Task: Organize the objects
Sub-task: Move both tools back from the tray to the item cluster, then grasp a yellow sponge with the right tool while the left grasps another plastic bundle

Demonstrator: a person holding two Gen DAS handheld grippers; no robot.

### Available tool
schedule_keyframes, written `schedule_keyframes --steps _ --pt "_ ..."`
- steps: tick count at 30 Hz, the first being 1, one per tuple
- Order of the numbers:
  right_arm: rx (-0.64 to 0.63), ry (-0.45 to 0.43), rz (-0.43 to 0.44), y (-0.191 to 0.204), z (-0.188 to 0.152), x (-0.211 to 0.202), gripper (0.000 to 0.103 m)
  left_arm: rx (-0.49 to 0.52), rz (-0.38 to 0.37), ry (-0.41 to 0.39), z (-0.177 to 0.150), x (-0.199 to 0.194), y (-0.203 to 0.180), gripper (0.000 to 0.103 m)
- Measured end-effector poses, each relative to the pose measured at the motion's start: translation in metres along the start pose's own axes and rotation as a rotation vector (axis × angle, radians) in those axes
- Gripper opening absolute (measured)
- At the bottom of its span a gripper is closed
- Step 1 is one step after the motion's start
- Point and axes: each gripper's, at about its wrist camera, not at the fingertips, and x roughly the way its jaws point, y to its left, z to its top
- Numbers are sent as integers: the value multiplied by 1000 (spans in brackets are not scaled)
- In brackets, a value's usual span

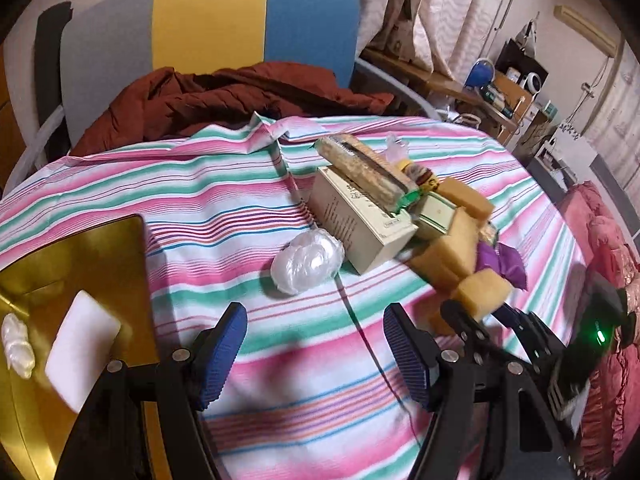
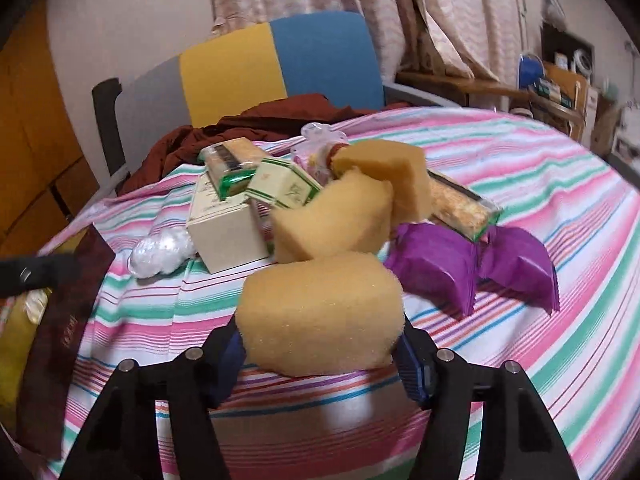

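Note:
My left gripper hangs open over the striped cloth, nothing between its blue pads. Ahead of it lies a white plastic bundle beside a cream box. At the left a gold tray holds a white block and a small wrapped white piece. My right gripper is shut on a yellow sponge, held just above the cloth; the same sponge shows in the left wrist view. Behind it sit two more sponges, two purple packets and cracker packs.
A chair with a grey, yellow and blue back stands behind the table, a rust-brown jacket heaped on it. A dark red lid lies at the table's left edge. Shelves and a pink cushion are on the right.

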Motion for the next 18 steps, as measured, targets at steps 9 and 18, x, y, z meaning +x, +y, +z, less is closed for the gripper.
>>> schedule_keyframes --steps 9,18 --pt "84 -3 82 -14 -5 5 66 35 70 74 24 50 -8 72" --pt "99 -9 96 -15 -8 6 66 10 89 124 32 88 0 67"
